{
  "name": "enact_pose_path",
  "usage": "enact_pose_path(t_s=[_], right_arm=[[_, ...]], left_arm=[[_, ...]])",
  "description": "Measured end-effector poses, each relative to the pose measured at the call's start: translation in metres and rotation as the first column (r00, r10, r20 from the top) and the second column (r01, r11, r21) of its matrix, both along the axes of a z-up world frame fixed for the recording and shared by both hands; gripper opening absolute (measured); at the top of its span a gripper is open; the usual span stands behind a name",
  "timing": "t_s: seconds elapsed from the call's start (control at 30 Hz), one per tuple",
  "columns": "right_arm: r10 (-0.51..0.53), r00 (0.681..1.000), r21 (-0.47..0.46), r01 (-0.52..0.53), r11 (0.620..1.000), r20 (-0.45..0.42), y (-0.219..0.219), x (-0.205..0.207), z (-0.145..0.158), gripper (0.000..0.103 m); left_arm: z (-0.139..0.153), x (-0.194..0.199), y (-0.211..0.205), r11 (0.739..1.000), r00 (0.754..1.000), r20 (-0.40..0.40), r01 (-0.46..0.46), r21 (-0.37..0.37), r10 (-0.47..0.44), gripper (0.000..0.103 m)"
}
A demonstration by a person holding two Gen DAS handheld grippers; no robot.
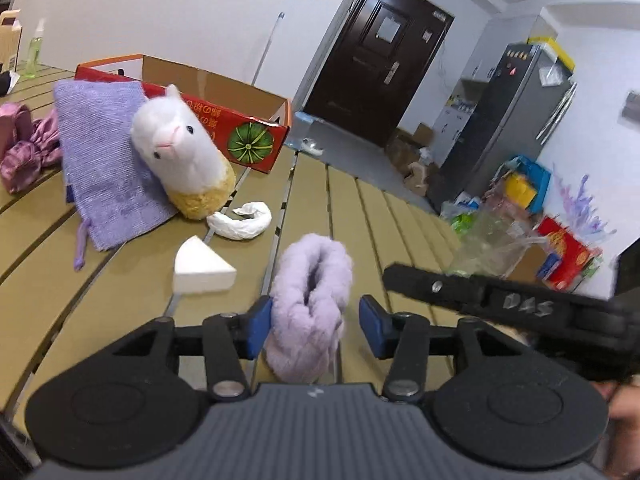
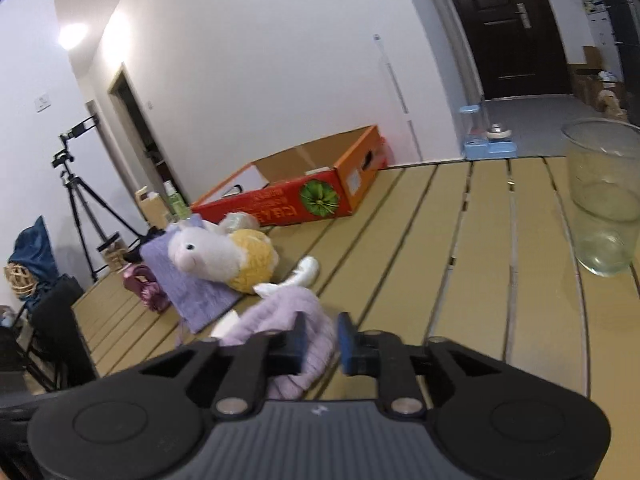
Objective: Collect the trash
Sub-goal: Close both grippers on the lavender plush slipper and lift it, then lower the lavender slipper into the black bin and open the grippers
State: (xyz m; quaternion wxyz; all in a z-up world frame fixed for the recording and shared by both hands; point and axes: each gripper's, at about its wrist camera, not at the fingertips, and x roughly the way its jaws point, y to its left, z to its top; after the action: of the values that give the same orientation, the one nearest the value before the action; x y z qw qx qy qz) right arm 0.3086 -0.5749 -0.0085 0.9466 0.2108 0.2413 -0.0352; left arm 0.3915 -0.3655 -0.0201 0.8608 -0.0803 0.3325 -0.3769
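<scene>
A crumpled white tissue [image 1: 244, 222] lies on the slatted table beside a white foam wedge [image 1: 200, 268]; the tissue also shows in the right wrist view [image 2: 298, 276]. A fluffy lilac slipper [image 1: 310, 312] lies between the blue pads of my left gripper [image 1: 314, 330], which is open around it with the left pad touching the fluff. My right gripper [image 2: 322, 340] is open, its jaws narrow, with the same lilac slipper [image 2: 280, 316] just under and behind its left finger. The right gripper's black body [image 1: 500, 300] crosses the left wrist view at the right.
A plush alpaca [image 1: 180, 152] leans on a purple cloth [image 1: 104, 160]. A red cardboard box [image 1: 224, 116] stands behind them. A clear plastic bin [image 2: 608, 196] sits at the right of the table. Pink satin fabric [image 1: 24, 144] lies at the left. The table edge is beyond the box.
</scene>
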Motion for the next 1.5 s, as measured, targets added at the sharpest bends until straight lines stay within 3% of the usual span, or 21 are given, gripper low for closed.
enact_pose_path(t_s=[0.07, 0.17, 0.23, 0.33, 0.4, 0.5, 0.67, 0.7, 0.73, 0.8, 0.9, 1.0, 1.1, 1.33, 1.5], right_arm=[[0.025, 1.000, -0.011, -0.025, 1.000, 0.006, 0.001, 0.010, 0.004, 0.027], [0.070, 0.997, -0.013, -0.070, 0.997, 0.011, -0.004, 0.029, 0.002, 0.030], [0.096, 0.995, -0.014, -0.096, 0.995, -0.012, -0.005, 0.042, -0.002, 0.031], [0.215, 0.977, -0.015, -0.215, 0.977, -0.005, 0.007, 0.060, -0.009, 0.032], [0.254, 0.967, 0.000, -0.254, 0.967, -0.010, 0.016, 0.072, -0.013, 0.033], [0.299, 0.954, -0.004, -0.299, 0.954, 0.013, 0.026, 0.084, -0.013, 0.034], [0.281, 0.958, 0.105, -0.286, 0.952, 0.063, 0.020, 0.076, -0.015, 0.037], [0.274, 0.958, 0.114, -0.282, 0.953, 0.081, 0.019, 0.070, -0.015, 0.038], [0.274, 0.957, 0.143, -0.285, 0.948, 0.094, 0.018, 0.065, -0.016, 0.040], [0.291, 0.953, 0.177, -0.303, 0.937, 0.088, 0.018, 0.063, -0.020, 0.040], [0.291, 0.956, 0.100, -0.292, 0.951, 0.021, 0.033, 0.066, -0.027, 0.039], [0.281, 0.959, 0.118, -0.283, 0.952, 0.032, 0.038, 0.067, -0.031, 0.025], [0.280, 0.960, 0.086, -0.281, 0.956, 0.020, 0.048, 0.061, -0.022, 0.019], [0.234, 0.972, 0.101, -0.236, 0.967, 0.026, 0.066, 0.024, 0.006, 0.019], [0.322, 0.946, 0.113, -0.324, 0.939, 0.030, 0.132, 0.027, 0.029, 0.019]], left_arm=[[-0.004, 0.009, -0.004, 0.999, 0.999, -0.032, 0.018, 0.049, -0.016, 0.020], [-0.010, 0.026, 0.025, 0.998, 0.984, -0.167, 0.054, -0.026, -0.057, 0.020], [-0.011, 0.042, 0.053, 0.998, 0.978, -0.202, 0.035, -0.060, -0.046, 0.027], [-0.008, 0.056, 0.087, 0.995, 0.983, -0.159, -0.095, -0.018, 0.091, 0.040], [-0.006, 0.058, 0.103, 0.994, 0.982, -0.167, -0.102, -0.048, 0.092, 0.051], [0.000, 0.041, 0.110, 0.992, 0.988, -0.106, -0.121, -0.047, 0.116, 0.062], [-0.007, 0.030, 0.099, 0.996, 0.994, -0.075, -0.084, -0.017, 0.083, 0.062], [-0.010, 0.034, 0.097, 0.996, 0.992, -0.093, -0.087, -0.020, 0.084, 0.057], [-0.015, 0.038, 0.096, 0.996, 0.990, -0.115, -0.089, -0.032, 0.085, 0.044], [-0.019, 0.044, 0.093, 0.994, 0.987, -0.132, -0.097, -0.053, 0.089, 0.041], [-0.021, 0.048, 0.096, 0.990, 0.983, -0.164, -0.103, -0.092, 0.087, 0.032], [-0.022, 0.053, 0.097, 0.990, 0.981, -0.175, -0.103, -0.098, 0.085, 0.016], [-0.012, 0.045, 0.100, 0.993, 0.987, -0.148, -0.074, -0.095, 0.060, 0.015], [0.020, 0.012, 0.122, 0.994, 0.993, -0.116, -0.045, -0.104, 0.032, 0.015], [0.041, -0.015, 0.211, 0.990, 0.991, -0.057, -0.124, -0.063, 0.120, 0.015]])
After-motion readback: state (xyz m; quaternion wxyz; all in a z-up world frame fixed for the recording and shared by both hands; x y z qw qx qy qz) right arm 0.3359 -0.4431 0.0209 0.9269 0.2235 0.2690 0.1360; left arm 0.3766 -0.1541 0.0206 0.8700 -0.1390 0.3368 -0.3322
